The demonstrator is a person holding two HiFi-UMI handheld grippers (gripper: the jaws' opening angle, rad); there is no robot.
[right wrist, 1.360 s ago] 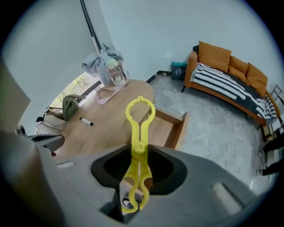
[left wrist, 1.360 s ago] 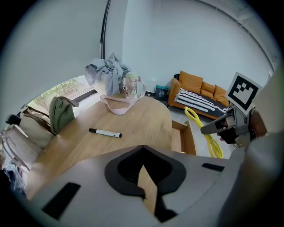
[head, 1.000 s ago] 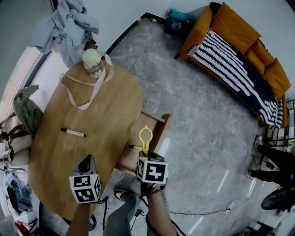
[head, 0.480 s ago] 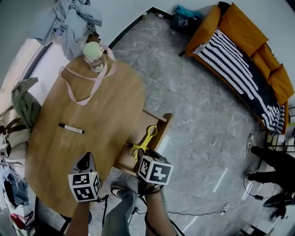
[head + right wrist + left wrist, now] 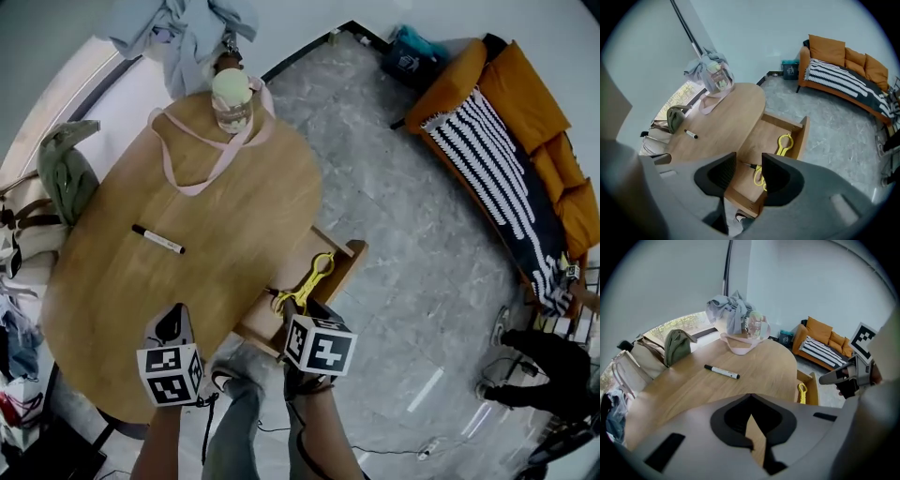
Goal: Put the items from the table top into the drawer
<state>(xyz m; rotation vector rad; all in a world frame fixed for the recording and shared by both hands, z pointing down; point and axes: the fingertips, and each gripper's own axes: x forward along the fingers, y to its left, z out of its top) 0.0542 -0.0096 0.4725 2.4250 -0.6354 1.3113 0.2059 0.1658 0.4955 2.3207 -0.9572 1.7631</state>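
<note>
Looking down in the head view, the marker [image 5: 157,240] lies slantwise on the table [image 5: 244,197], nearer my left tongs [image 5: 174,315] than my right tongs [image 5: 302,309].

In the left gripper view, those jaws are pressed together, and the marker waits ahead, a bit left.

In the right gripper view, the jaws have just been opening. They pinch nothing above the drawer [image 5: 802,133], where a yellow tool [image 5: 783,143] lies.

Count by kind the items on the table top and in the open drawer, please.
Yellow tools: 2
Marker pen: 1
Jar: 1
Pink bag: 1
Total: 5
</note>
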